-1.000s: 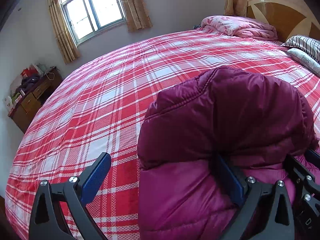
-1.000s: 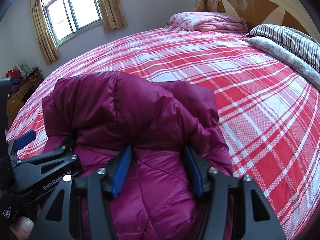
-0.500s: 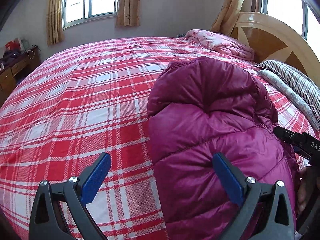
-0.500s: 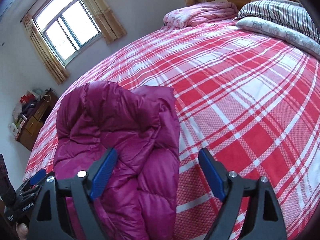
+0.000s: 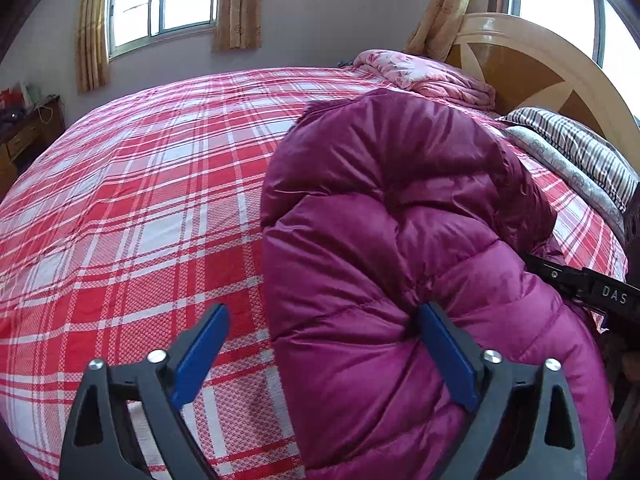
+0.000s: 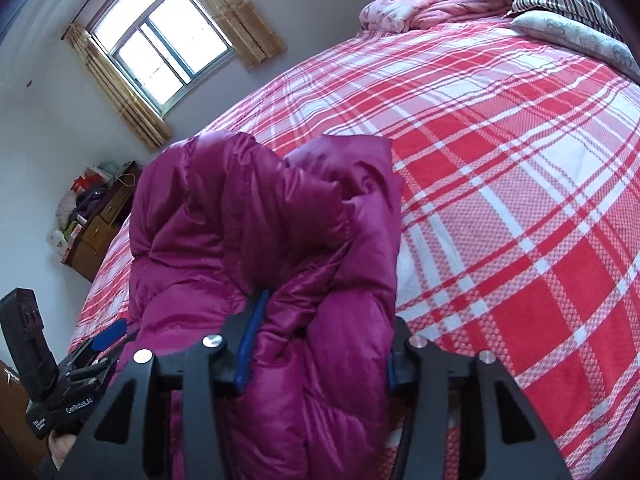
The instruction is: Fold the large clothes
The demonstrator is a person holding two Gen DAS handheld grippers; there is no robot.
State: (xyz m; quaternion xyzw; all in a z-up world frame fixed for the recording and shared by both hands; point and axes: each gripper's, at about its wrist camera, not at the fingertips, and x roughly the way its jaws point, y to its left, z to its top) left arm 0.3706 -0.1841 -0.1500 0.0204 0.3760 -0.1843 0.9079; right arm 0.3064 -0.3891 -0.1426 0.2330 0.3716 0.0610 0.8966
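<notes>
A magenta puffer jacket lies folded in a thick bundle on the red plaid bed; it also shows in the right wrist view. My left gripper is open at the bundle's left edge, with its right finger pressed into the jacket and its left finger over the bedspread. My right gripper is open and straddles the jacket's near right part, its left finger sunk into a fold. Each gripper shows at the edge of the other's view.
A wooden headboard, striped pillows and a folded pink quilt lie at the bed's head. A wooden dresser with clutter stands by the wall under the curtained window. Bare plaid bedspread stretches beyond the jacket.
Both grippers opened about a second ago and have since pushed back into the jacket bundle. The right gripper moved left from beside the jacket to around its near edge.
</notes>
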